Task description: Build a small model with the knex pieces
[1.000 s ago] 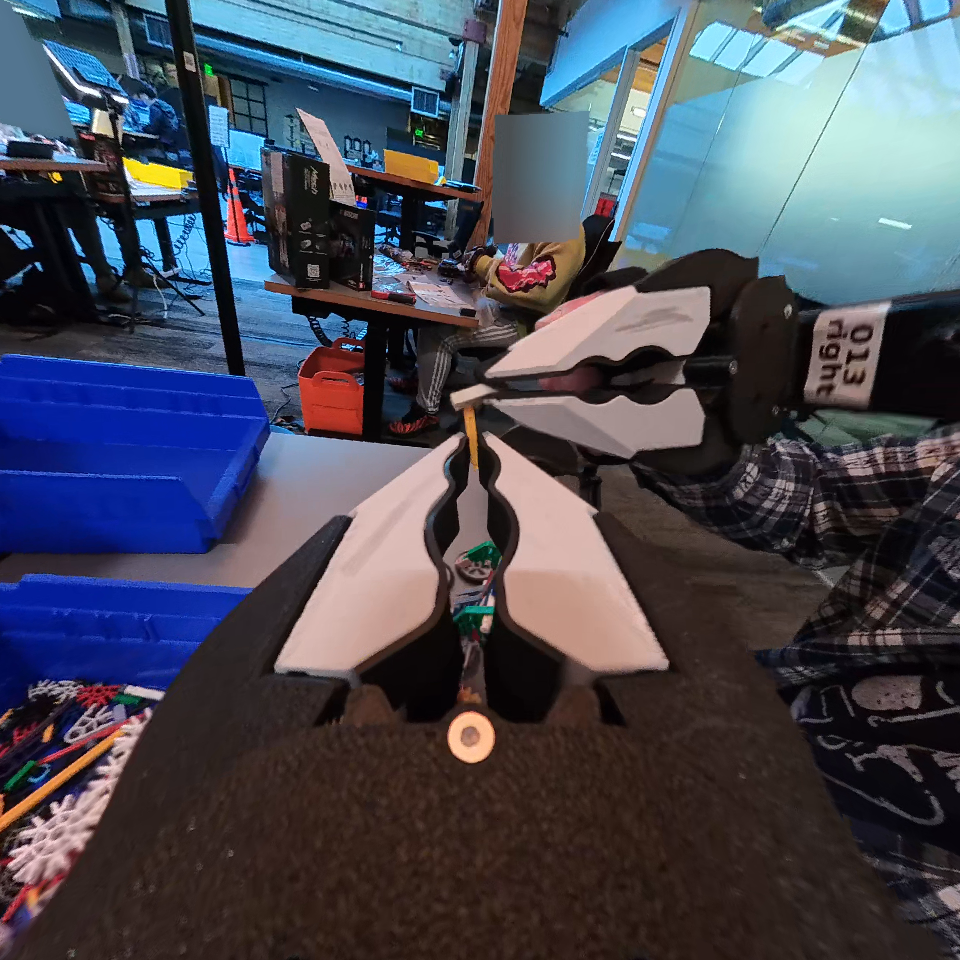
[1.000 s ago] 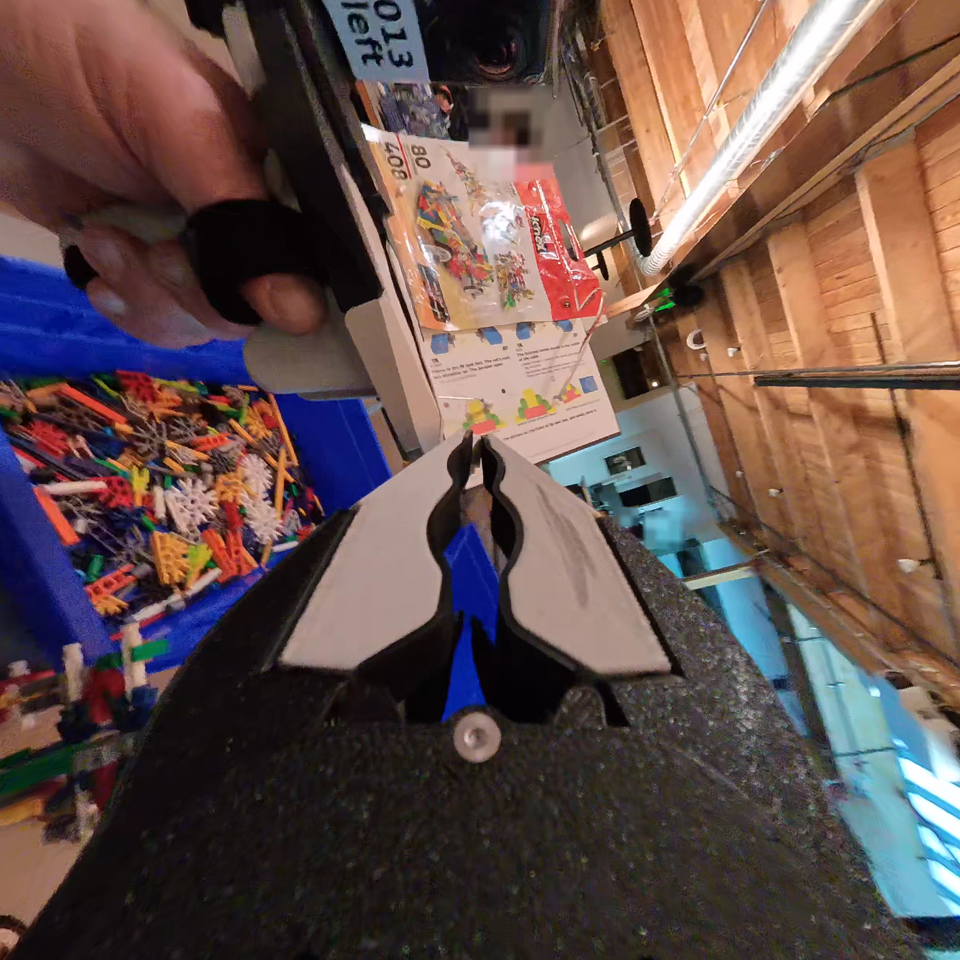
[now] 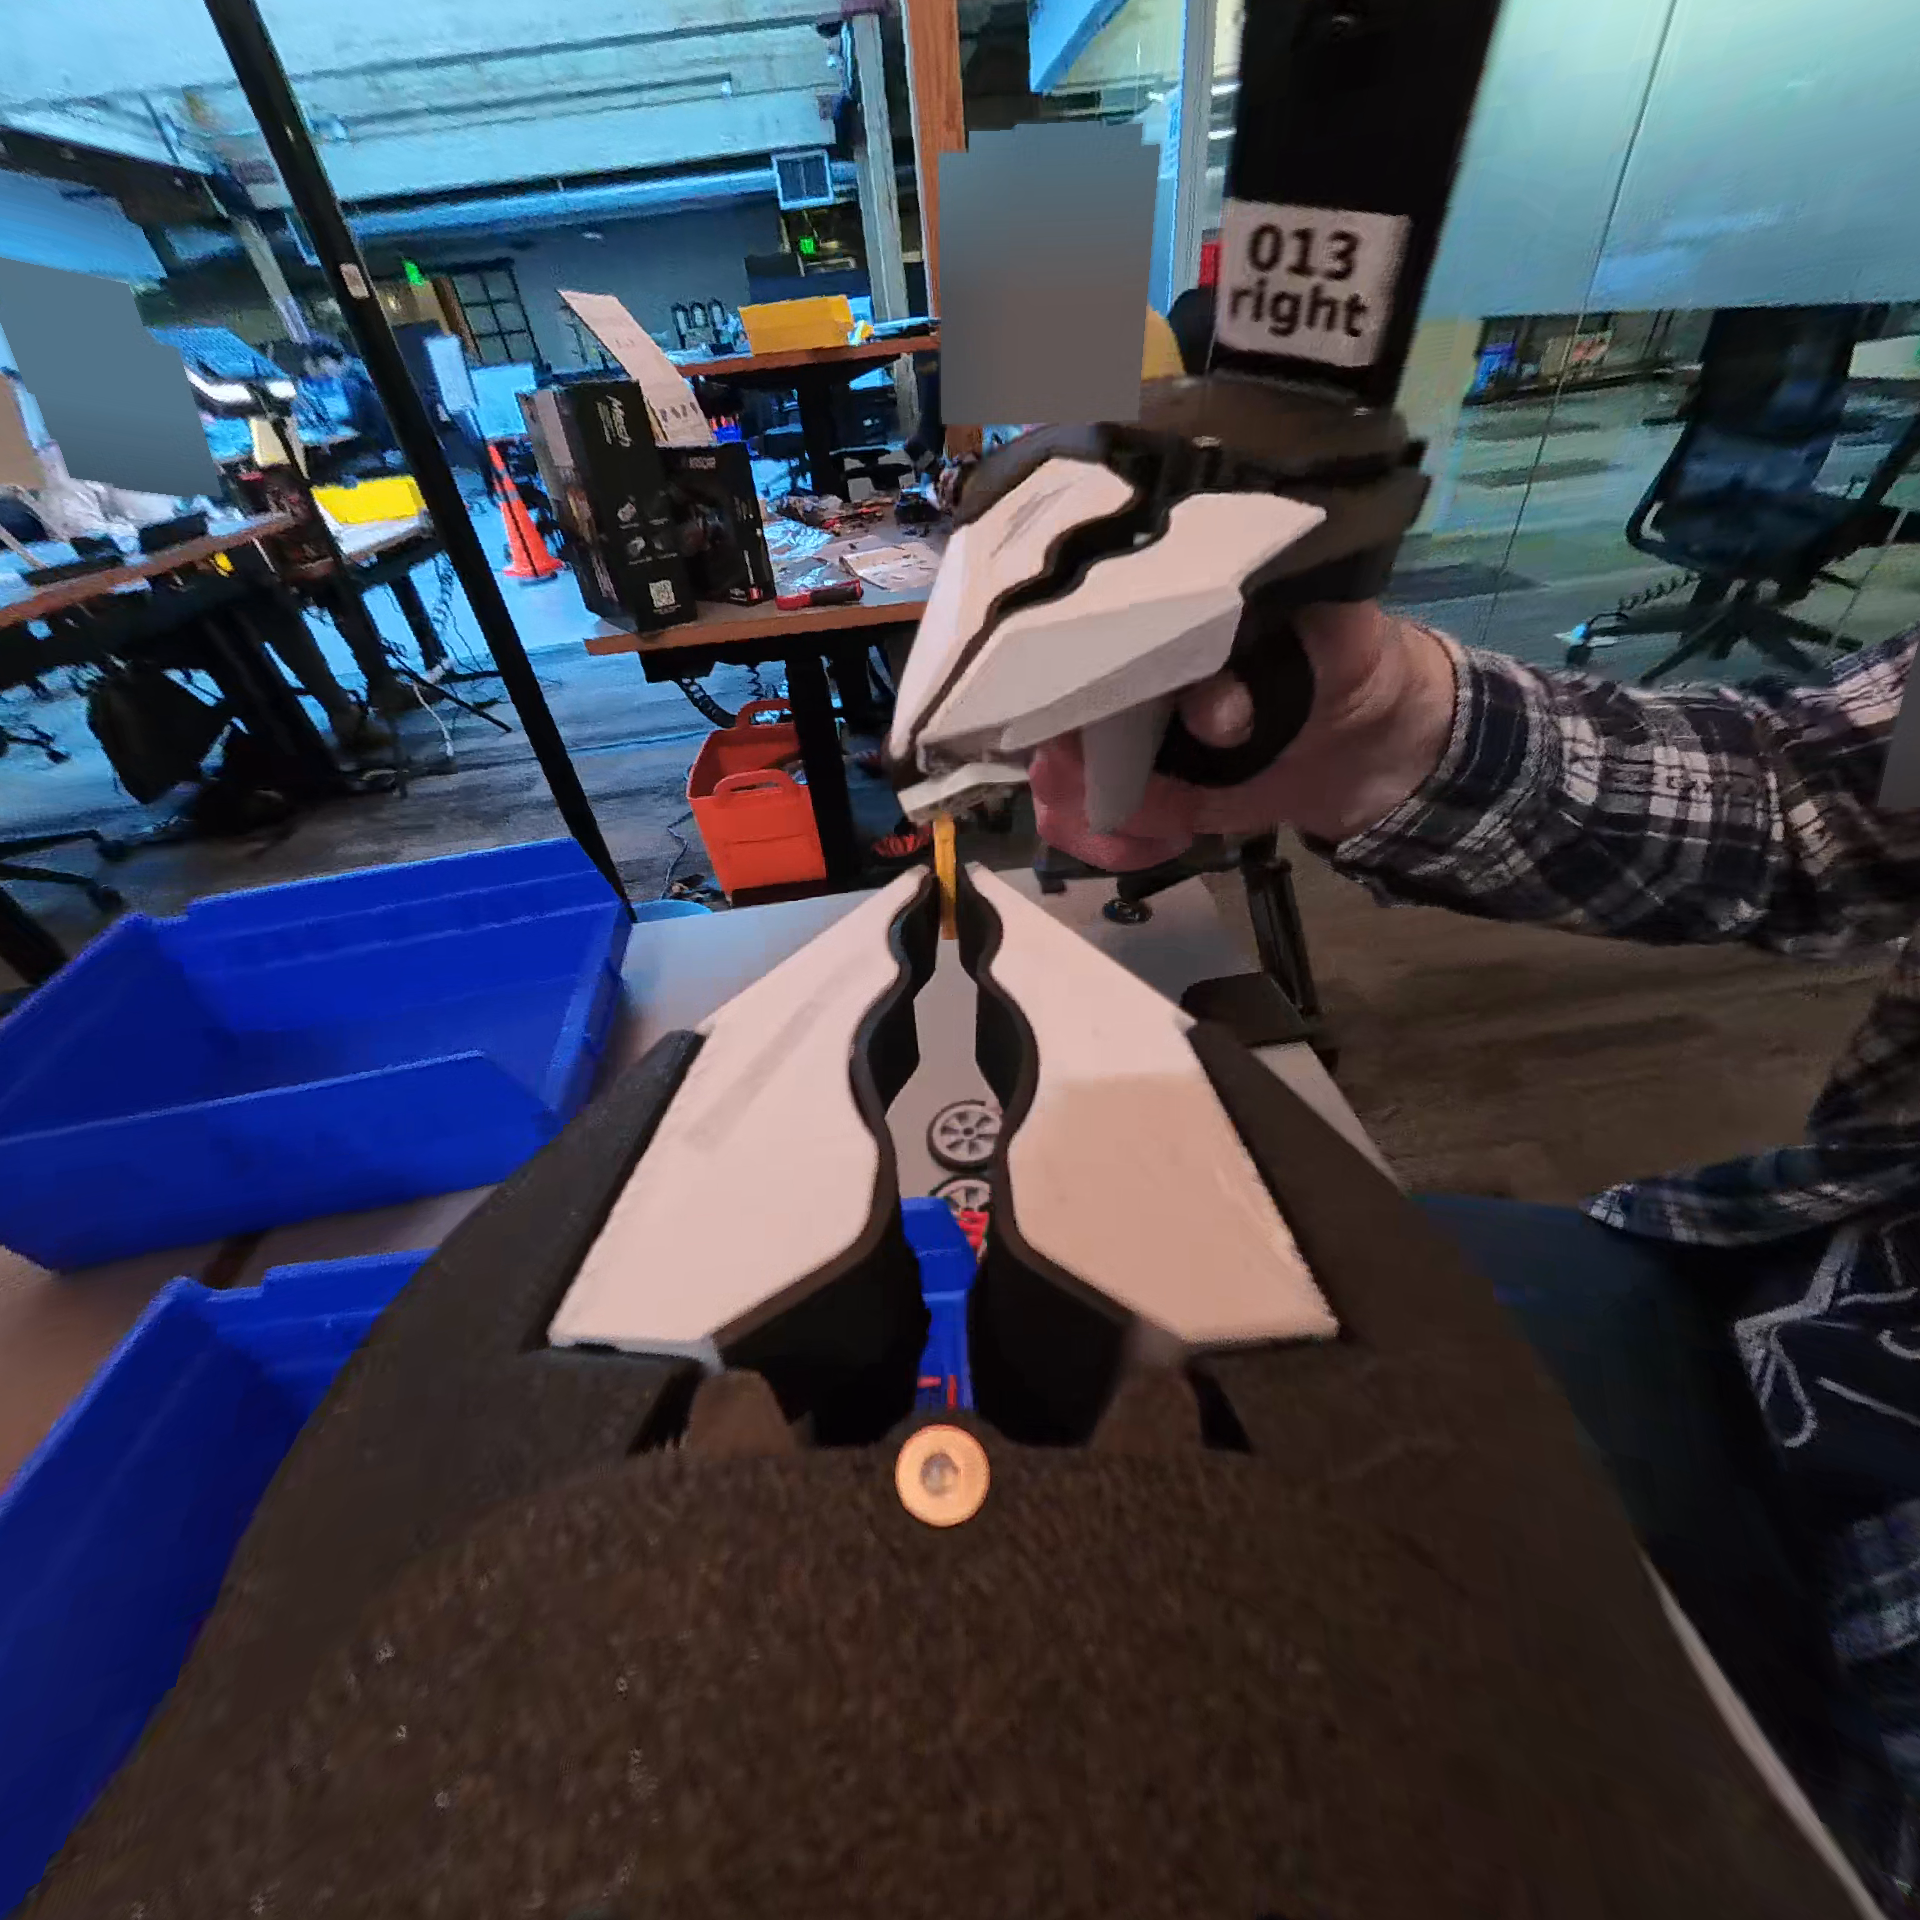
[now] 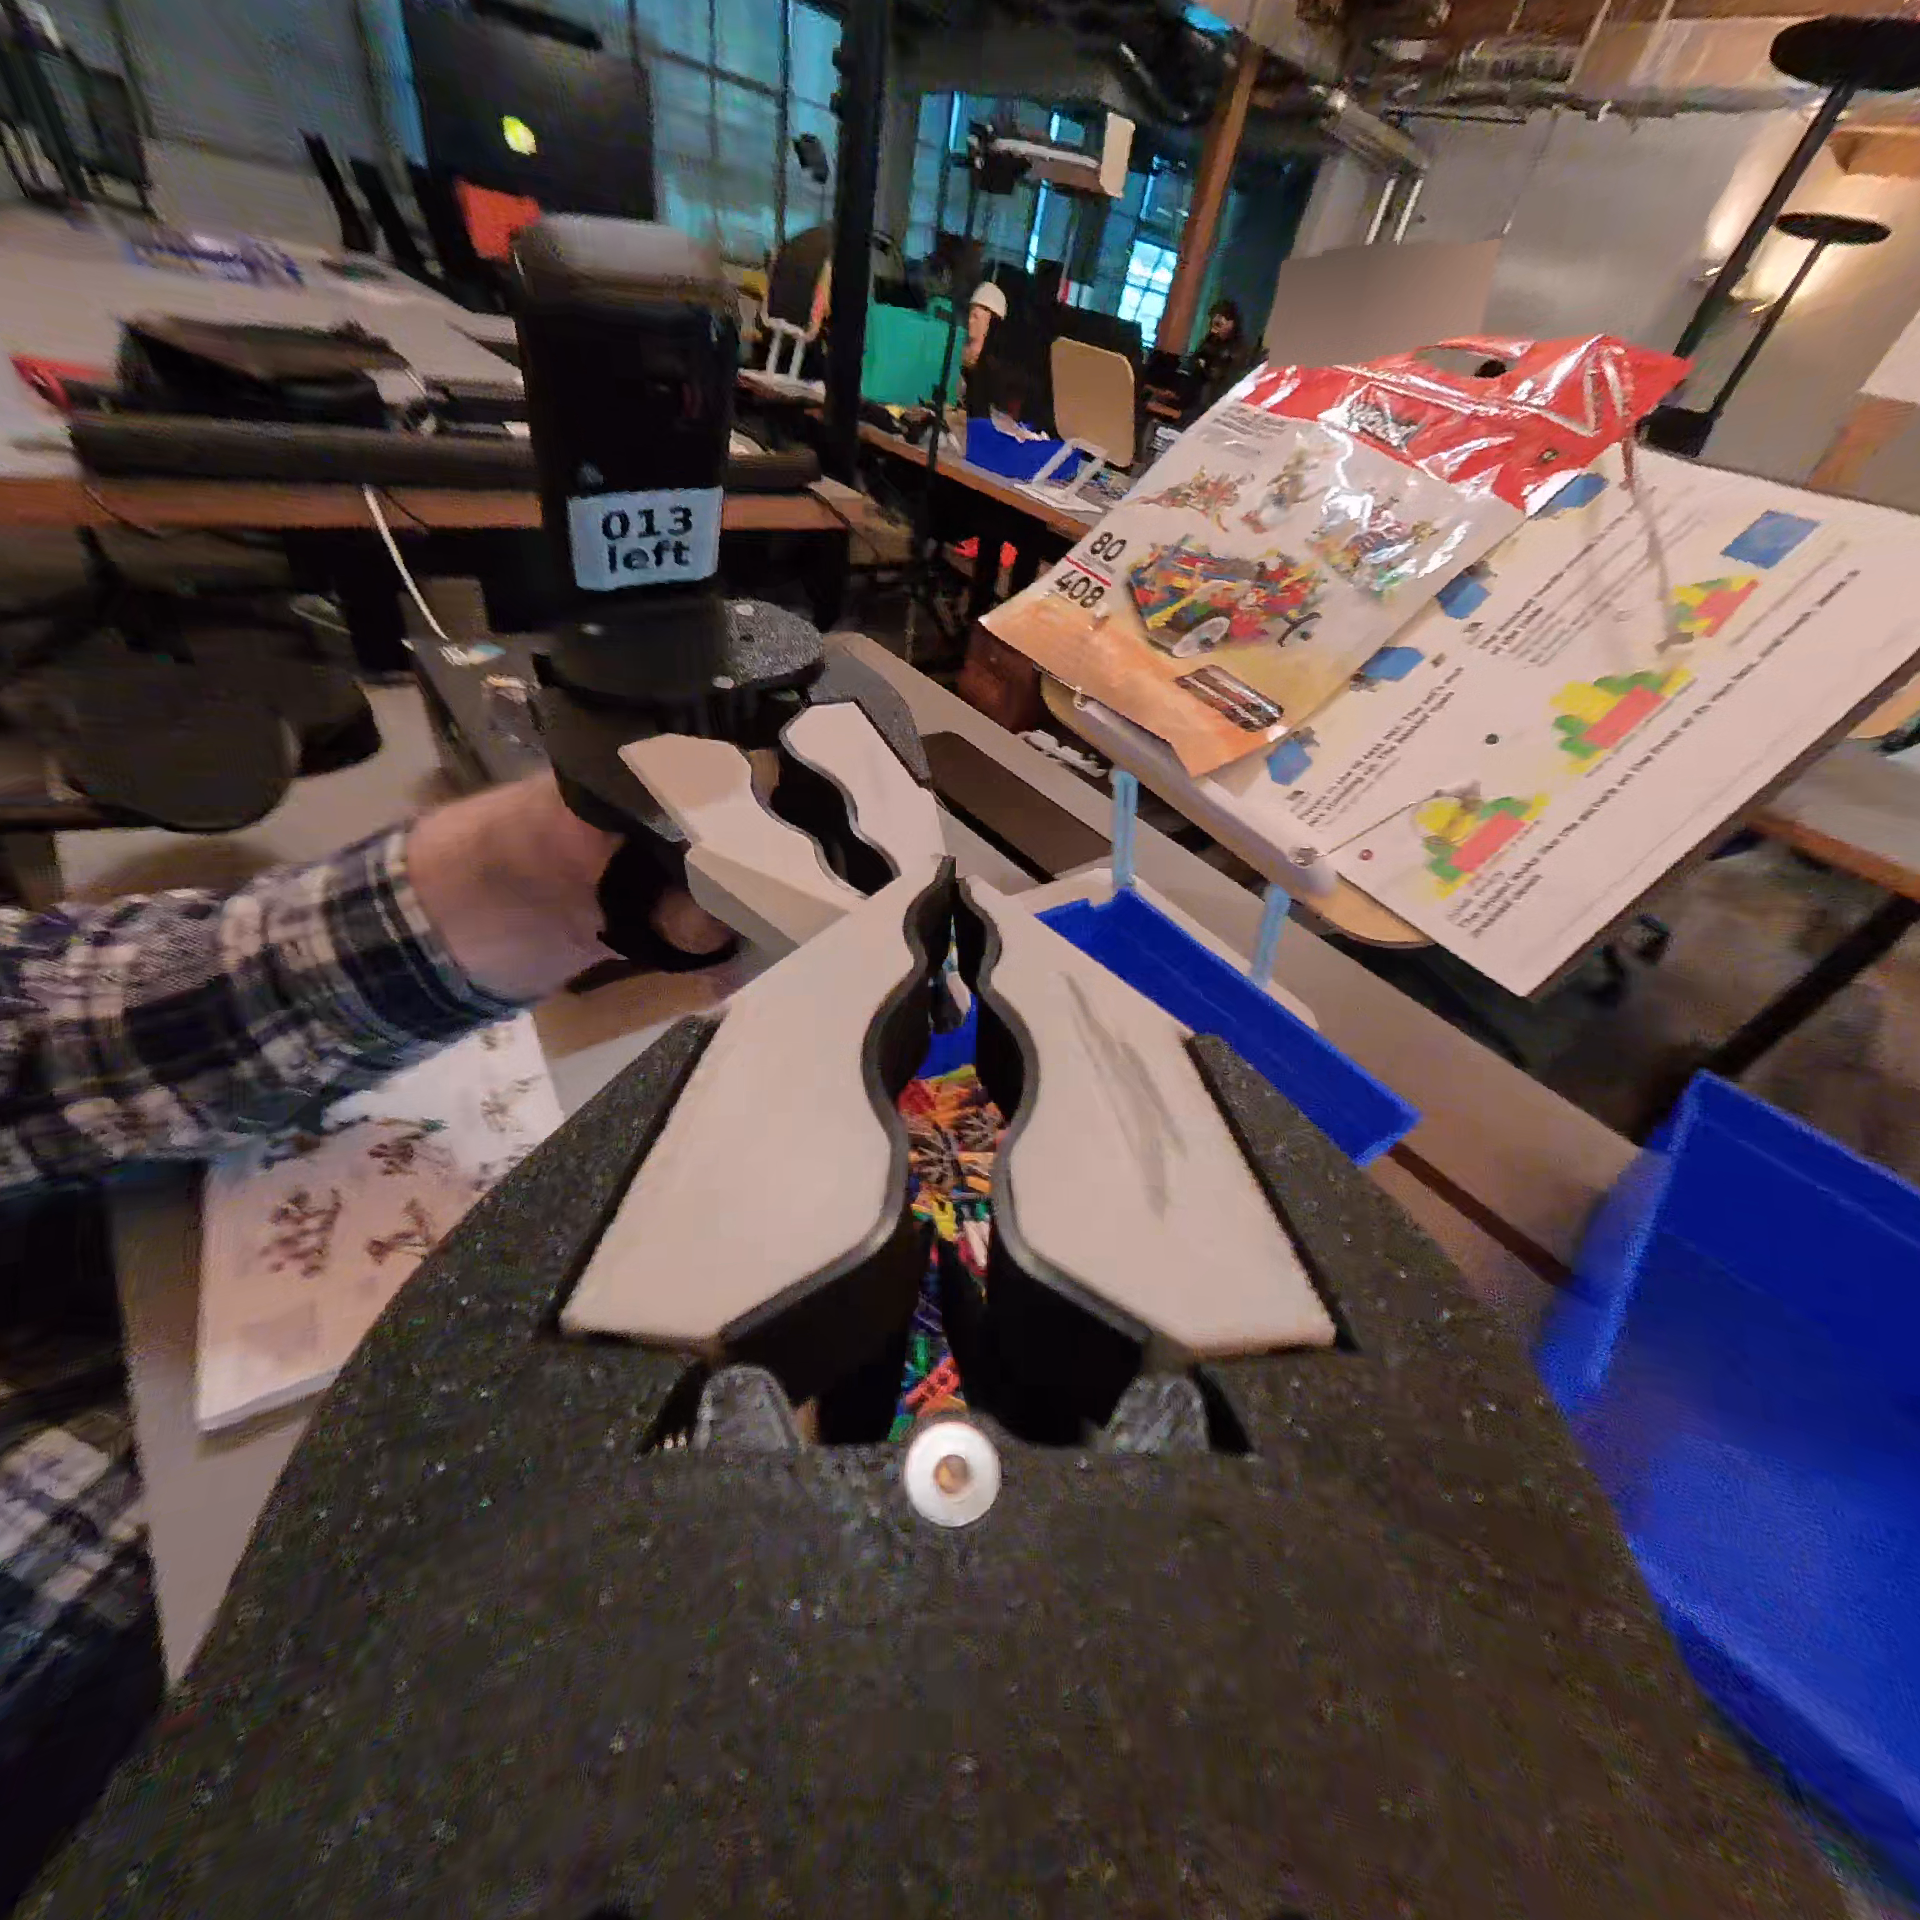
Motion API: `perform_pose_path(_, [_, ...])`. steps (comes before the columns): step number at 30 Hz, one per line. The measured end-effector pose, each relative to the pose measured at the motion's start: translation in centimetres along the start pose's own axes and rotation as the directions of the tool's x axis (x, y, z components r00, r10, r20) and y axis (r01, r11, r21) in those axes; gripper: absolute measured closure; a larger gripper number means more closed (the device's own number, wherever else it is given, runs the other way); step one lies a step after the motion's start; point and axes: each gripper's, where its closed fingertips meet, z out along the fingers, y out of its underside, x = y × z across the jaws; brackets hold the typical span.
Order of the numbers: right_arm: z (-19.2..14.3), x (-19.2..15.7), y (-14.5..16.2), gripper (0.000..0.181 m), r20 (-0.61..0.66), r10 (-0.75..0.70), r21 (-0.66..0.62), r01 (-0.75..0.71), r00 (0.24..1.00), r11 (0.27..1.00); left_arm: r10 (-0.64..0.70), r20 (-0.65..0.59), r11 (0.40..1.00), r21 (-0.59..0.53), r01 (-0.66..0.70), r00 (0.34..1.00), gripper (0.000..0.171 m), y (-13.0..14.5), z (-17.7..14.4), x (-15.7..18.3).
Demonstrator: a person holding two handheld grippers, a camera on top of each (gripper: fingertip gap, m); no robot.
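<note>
Left wrist view showed the left gripper (image 3: 945, 896) with its fingers closed on the lower end of a thin yellow rod (image 3: 943, 868), held upright above the grey surface (image 3: 727, 966). The right gripper (image 3: 920, 779) came in from above, carried in a hand (image 3: 1299, 727) with a plaid sleeve. Its fingers were pressed together at the rod's upper end and appeared to pinch it, though the contact itself was small and partly hidden.

From the right wrist view, the right gripper (image 4: 954, 883) met the left gripper (image 4: 902, 864) tip to tip, and the rod could not be made out.

Two small wheels (image 3: 966, 1135) lay on the surface under the left fingers. One blue bin (image 3: 312, 1039) sat well to the left, and a second bin (image 3: 156, 1475) just beside it, nearer the camera. Through the gap between the right fingers a blue tray (image 4: 1195, 977) showed a heap of colourful building pieces (image 4: 945, 1132). Another blue container (image 4: 1766, 1351) stood to the right. An instruction board (image 4: 1558, 727) leaned behind, with a red-topped bag (image 4: 1351, 499) lying on it.
</note>
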Motion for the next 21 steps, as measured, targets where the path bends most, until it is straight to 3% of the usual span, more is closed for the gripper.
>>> perform_pose_path(5, [-0.8,-1.0,-0.9,0.181,0.178,0.237,0.045,-0.249,0.955,0.968,0.139,0.086,0.990,-0.031,-0.137,0.987,0.171,0.1,-0.3,-0.7])
perform_pose_path(7, [-0.7,-0.7,-0.6,0.181,0.170,0.261,0.051,-0.273,0.950,0.961,0.135,0.087,0.990,-0.054,-0.131,0.987,0.171,0.2,-0.2,-0.6])
perform_pose_path(9, [-0.6,0.0,0.1,0.180,0.099,0.215,0.034,-0.219,0.972,0.975,0.126,0.103,0.990,-0.082,-0.118,0.987,0.171,0.7,-0.1,-1.0])
perform_pose_path(10, [-0.7,0.1,0.1,0.167,0.069,0.178,0.033,-0.181,0.982,0.983,0.115,0.103,0.991,-0.076,-0.107,0.988,0.171,0.7,-0.1,-1.1])
perform_pose_path(13, [-0.8,0.2,0.6,0.160,-0.035,-0.027,-0.031,0.026,0.999,0.999,0.100,0.098,0.994,-0.053,-0.095,0.990,0.171,0.3,-0.2,-1.1])
perform_pose_path(15, [-0.7,0.3,1.4,0.161,-0.081,-0.159,-0.118,0.149,0.984,0.982,0.100,0.117,0.993,-0.073,-0.092,0.988,0.171,0.5,-0.1,-1.3])
perform_pose_path(17, [-0.5,0.6,1.8,0.174,-0.123,-0.259,-0.161,0.238,0.958,0.958,0.107,0.113,0.993,-0.069,-0.099,0.988,0.171,0.3,0.0,-1.0])
perform_pose_path(21, [-0.5,0.2,1.3,0.180,-0.122,-0.309,-0.148,0.291,0.943,0.945,0.163,0.112,0.985,-0.072,-0.156,0.980,0.171,0.1,-0.2,-0.7])
